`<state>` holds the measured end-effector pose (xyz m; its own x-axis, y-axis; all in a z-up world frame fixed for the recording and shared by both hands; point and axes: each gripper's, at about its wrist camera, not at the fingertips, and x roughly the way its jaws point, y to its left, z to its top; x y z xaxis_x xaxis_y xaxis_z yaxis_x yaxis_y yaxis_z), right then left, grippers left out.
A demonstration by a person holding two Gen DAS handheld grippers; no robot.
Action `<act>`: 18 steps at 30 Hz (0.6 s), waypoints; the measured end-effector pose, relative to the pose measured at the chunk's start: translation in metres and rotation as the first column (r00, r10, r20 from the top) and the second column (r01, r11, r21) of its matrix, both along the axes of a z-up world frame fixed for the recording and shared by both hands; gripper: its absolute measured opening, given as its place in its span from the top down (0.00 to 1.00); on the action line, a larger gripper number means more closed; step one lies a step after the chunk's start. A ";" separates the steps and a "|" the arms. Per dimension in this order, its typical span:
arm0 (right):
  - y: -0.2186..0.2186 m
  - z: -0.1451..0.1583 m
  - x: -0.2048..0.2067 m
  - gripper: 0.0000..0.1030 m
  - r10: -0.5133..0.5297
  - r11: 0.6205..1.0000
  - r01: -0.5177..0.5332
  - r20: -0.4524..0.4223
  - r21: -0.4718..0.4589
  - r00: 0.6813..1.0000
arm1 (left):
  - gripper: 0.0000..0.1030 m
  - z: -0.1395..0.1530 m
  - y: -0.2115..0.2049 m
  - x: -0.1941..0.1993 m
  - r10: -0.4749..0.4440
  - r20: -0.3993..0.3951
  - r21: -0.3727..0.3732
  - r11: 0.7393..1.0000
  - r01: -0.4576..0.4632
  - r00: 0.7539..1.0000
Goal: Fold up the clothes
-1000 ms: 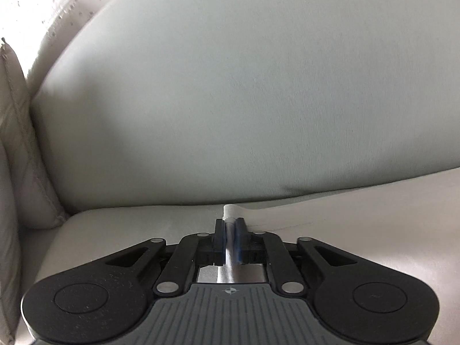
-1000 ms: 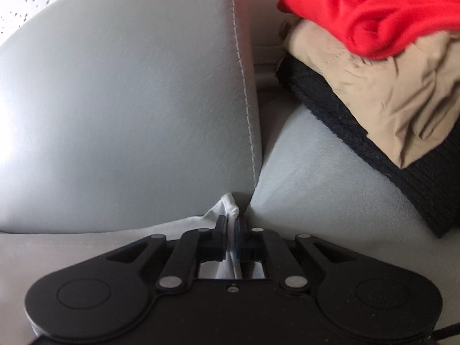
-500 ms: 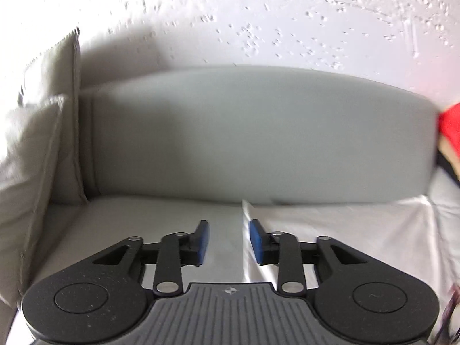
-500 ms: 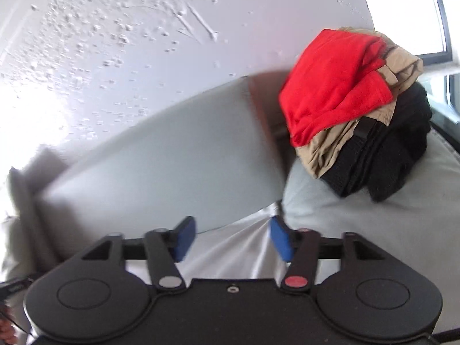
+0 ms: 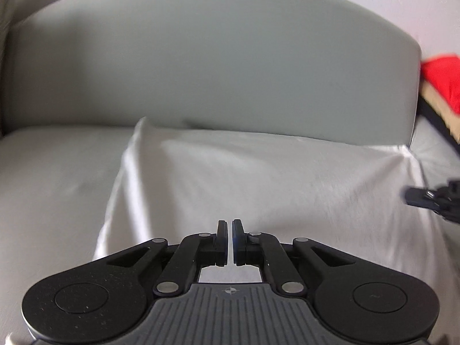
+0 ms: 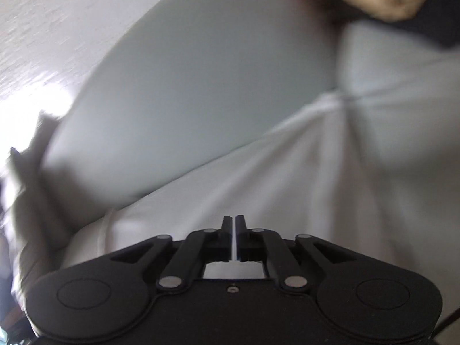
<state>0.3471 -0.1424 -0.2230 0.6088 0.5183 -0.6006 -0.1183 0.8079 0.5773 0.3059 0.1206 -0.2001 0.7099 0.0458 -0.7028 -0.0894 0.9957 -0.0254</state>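
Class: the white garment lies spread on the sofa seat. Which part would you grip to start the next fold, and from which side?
Probably the far left corner of the white garment, the raised peak against the backrest. It stands off the seat, so the tongs can close on it from the left, where the bare seat leaves room.

White garment [image 5: 258,178] spread flat on the grey sofa seat [image 5: 57,172], far edge against the backrest [image 5: 212,66]

No readable text, label, brand or number shows in either view.
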 end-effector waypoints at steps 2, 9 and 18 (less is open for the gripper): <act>0.007 -0.010 0.009 0.98 0.017 1.000 -0.017 -0.011 -0.006 1.000 | 0.90 -0.004 0.003 0.004 0.062 -0.012 0.083 0.995 -0.061 0.998; -0.063 -0.003 0.001 1.00 -0.369 0.850 0.392 0.134 -0.351 0.920 | 0.93 -0.012 0.073 -0.009 0.343 -0.047 0.294 0.902 -0.316 0.938; -0.055 0.049 -0.062 0.91 -0.219 0.959 0.232 0.094 -0.165 0.971 | 0.92 0.025 0.086 -0.065 0.207 -0.005 0.021 0.978 -0.207 0.978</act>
